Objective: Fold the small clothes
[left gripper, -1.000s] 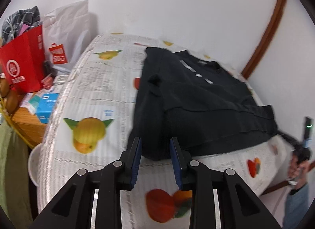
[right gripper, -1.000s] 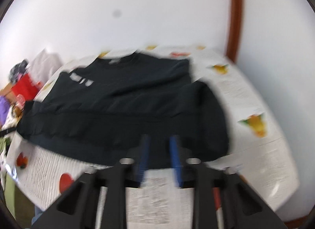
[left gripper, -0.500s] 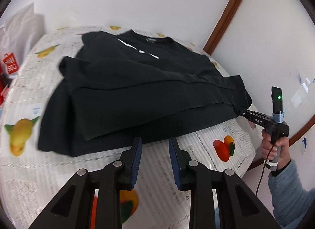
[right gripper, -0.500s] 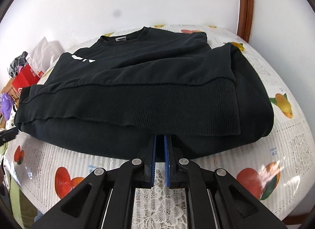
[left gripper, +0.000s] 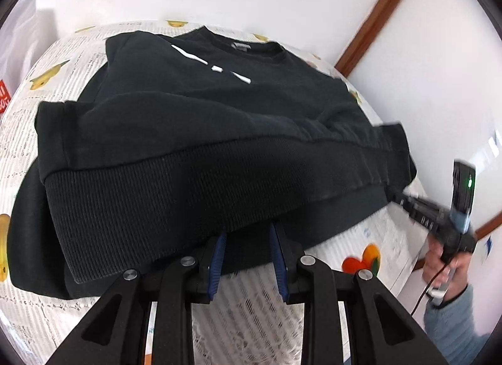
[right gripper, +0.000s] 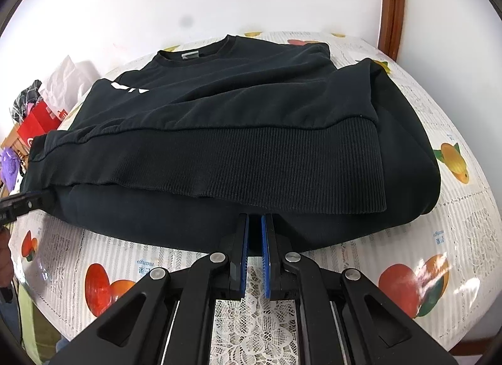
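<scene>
The right claw's (right gripper: 254, 223) tips sit against the near edge of the sweater (right gripper: 238, 132), where the ribbed hem overhangs them; the blue pads (right gripper: 245, 252) stand nearly together with a thin slit between, and whether any cloth is pinched at the tips is hidden under the hem. In the left wrist view the left claw (left gripper: 248, 239) has its jaws parted a modest way, the tips tucked just under the same hem, nothing pressed between the pads. That view is smeared by motion at its right side, where a hand (left gripper: 445, 261) in a grey-blue sleeve holds the other tool. The sweater is black, thick and soft, with a crew collar, white marks on the chest and a wide ribbed band; it lies on the bench (right gripper: 464, 233), folded over itself so the band rests on top of the lower layer. Its left end hangs at the bench's rim. The bench is round-edged, covered with a white lace-patterned cloth printed with fruit under a glossy sheet. A strip of bare cover runs between the garment and the near rim; more shows on the right. Bags (right gripper: 40, 117) crowd the far left, partly cut off.
</scene>
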Demonstrator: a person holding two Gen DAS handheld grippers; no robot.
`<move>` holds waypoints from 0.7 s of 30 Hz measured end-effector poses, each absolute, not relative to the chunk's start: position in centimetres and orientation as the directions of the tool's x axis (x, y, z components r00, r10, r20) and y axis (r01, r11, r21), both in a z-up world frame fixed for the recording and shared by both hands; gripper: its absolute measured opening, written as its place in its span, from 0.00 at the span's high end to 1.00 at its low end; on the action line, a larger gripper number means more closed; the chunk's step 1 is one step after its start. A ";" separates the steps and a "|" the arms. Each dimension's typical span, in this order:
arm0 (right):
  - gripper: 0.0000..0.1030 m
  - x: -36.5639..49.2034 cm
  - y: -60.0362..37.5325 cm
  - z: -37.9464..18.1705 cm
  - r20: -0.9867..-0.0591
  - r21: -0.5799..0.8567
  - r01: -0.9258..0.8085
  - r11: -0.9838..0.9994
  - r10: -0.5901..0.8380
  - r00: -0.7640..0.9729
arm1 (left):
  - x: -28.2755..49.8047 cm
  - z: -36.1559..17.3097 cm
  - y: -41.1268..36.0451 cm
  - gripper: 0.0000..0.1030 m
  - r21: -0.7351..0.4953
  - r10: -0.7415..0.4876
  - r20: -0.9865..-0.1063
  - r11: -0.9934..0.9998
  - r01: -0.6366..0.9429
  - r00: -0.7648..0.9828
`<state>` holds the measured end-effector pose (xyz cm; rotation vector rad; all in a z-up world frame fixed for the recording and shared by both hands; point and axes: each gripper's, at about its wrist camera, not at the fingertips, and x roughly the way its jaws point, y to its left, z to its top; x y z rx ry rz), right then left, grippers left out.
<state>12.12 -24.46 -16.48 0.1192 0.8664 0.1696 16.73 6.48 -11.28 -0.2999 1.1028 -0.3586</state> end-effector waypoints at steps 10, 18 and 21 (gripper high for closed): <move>0.93 13.5 -24.5 -15.7 -0.797 0.169 -0.116 0.979 0.205 0.569 | 16.6 -9.3 6.7 0.75 -0.328 -0.369 -0.807 0.929 0.169 0.461; 0.93 14.8 -25.0 -15.3 -0.809 0.195 -0.101 0.976 0.218 0.546 | 16.2 -11.0 6.2 0.75 -0.285 -0.337 -0.842 0.941 0.184 0.421; 0.93 15.1 -24.9 -14.7 -0.805 0.187 -0.100 0.977 0.211 0.555 | 16.6 -9.9 6.8 0.75 -0.313 -0.352 -0.825 0.936 0.161 0.442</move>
